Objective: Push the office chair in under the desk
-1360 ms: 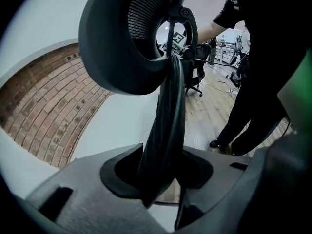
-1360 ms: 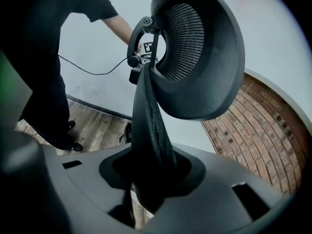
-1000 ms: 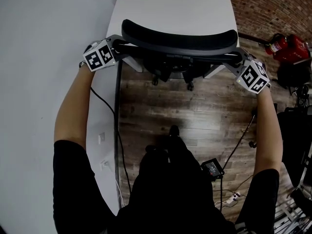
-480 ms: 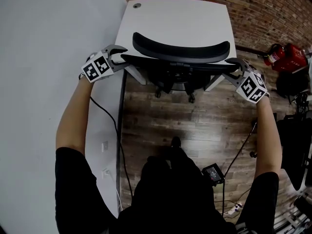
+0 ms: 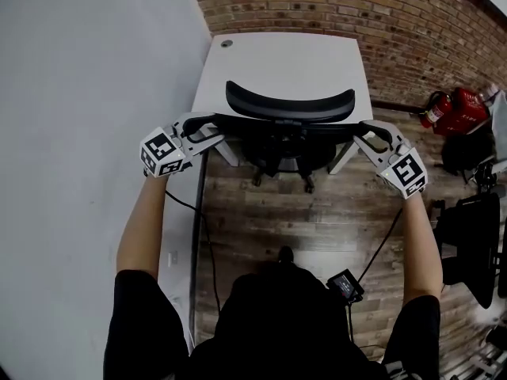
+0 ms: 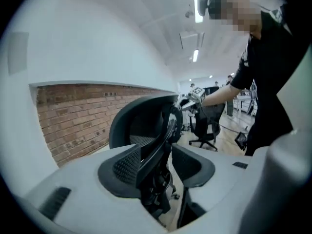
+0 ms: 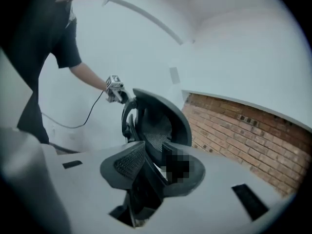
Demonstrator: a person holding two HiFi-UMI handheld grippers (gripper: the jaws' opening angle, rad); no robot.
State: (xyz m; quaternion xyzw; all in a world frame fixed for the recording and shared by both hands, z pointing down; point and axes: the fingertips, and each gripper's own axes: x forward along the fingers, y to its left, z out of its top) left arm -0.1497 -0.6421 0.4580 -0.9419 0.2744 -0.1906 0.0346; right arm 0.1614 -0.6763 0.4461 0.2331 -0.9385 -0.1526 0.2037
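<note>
The black office chair [image 5: 290,104] stands with its seat under the white desk [image 5: 281,58] and its curved backrest over the desk's front edge. My left gripper [image 5: 200,127] is at the left end of the back frame. The frame bar [image 6: 156,145] runs between its jaws beside the left pad [image 6: 124,165], with a gap to the right pad, so it is open. My right gripper [image 5: 370,133] is at the right end of the frame. Its jaws are closing and both pads [image 7: 124,162] lie against the bar [image 7: 146,179].
A white wall [image 5: 79,93] runs along the left and a brick wall [image 5: 380,22] stands behind the desk. A black cable [image 5: 207,244] trails over the wood floor by the wall. A small device [image 5: 346,285], a red extinguisher [image 5: 455,105] and another black chair [image 5: 467,236] sit at the right.
The view has tilted up, so more brick wall shows and the chair and grippers sit lower in the picture. The left jaws have widened off the frame. The chair back stays at the desk's edge.
</note>
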